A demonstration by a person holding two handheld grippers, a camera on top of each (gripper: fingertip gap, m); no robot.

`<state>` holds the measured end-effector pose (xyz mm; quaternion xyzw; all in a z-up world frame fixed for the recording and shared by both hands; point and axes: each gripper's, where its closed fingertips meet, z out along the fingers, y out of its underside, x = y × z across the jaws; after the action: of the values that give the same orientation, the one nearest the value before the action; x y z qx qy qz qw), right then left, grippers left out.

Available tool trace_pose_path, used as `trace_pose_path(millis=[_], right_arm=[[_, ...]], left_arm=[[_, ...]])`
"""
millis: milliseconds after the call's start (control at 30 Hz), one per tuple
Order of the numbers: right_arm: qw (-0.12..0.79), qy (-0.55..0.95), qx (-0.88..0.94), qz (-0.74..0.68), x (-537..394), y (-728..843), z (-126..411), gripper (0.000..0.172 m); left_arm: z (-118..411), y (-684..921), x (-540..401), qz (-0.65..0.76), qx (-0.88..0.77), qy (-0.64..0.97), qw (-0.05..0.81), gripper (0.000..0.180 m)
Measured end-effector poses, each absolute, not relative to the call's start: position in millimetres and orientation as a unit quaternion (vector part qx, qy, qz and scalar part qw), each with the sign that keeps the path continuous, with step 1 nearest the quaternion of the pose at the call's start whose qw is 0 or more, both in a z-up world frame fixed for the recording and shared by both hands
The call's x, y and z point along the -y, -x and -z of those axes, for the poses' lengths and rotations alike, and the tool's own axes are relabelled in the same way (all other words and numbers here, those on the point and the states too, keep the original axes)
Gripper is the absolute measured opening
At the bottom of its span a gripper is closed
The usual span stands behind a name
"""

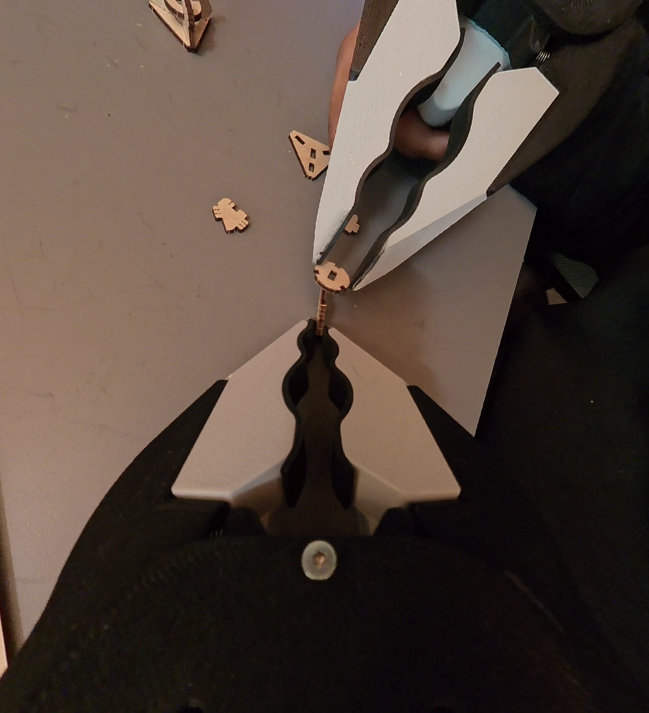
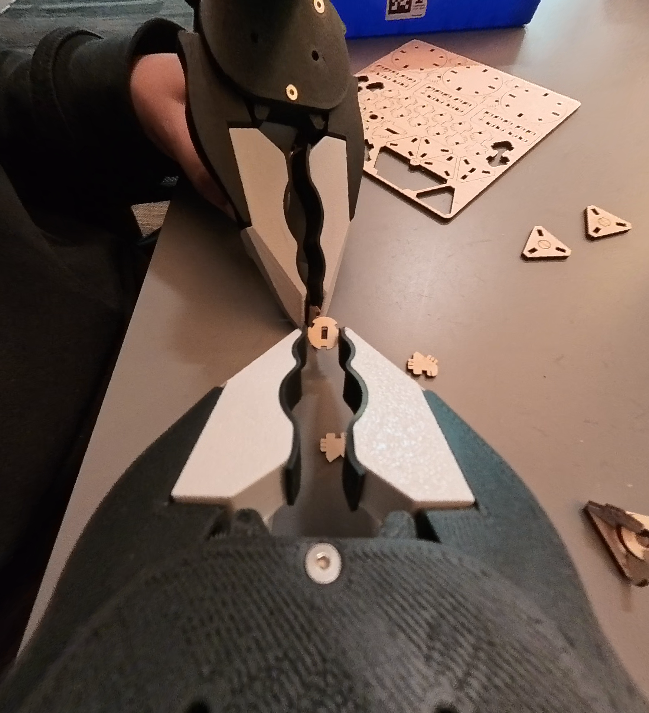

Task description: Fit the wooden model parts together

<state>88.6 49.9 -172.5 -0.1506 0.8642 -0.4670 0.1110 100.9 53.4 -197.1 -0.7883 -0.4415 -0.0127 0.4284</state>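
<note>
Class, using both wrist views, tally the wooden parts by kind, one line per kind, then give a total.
Cut-out sheet: 1
Flat triangles: 2
Small toothed pieces: 2
Round disc: 1
Thin strip: 1
Assembled triangular piece: 1
Total: 8

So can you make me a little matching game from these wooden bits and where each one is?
Things:
1. round wooden disc
2. thin wooden strip
3. cut-out wooden sheet
4. blue bin

Places:
A. flat on the table, past the left tongs
B. between the right tongs' tips
C. at the table's far edge
D. pinched edge-on in the left tongs

Pairs: 1-B, 2-D, 3-A, 4-C
</note>
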Motion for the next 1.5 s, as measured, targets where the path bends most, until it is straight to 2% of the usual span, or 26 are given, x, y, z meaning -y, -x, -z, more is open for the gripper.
trace_pose_path(millis=[533,600,900,1167,1267,1400,1500], right_arm=[[0.116,0.15,-0.875,0.445,-56,-84,179,0.014],[0.111,0.146,-0.88,0.437,-60,-80,181,0.009],[0.088,0.127,-0.895,0.417,-70,-65,182,0.014],[0.104,0.143,-0.899,0.4,-65,-80,193,0.013],[0.087,0.142,-0.901,0.4,-63,-77,194,0.005],[0.042,0.114,-0.908,0.402,-58,-60,196,0.006],[0.049,0.109,-0.903,0.412,-56,-60,192,0.009]], left_arm=[[197,-102,-54,0.017,0.439,0.789,0.429,0.001],[197,-102,-54,0.017,0.439,0.789,0.429,0.001],[197,-102,-54,0.018,0.44,0.789,0.429,0.001],[197,-101,-54,0.021,0.44,0.788,0.43,0.001],[197,-101,-54,0.021,0.44,0.788,0.43,0.001],[197,-101,-54,0.023,0.441,0.787,0.431,0.001],[197,-101,-54,0.023,0.441,0.787,0.431,0.001]])
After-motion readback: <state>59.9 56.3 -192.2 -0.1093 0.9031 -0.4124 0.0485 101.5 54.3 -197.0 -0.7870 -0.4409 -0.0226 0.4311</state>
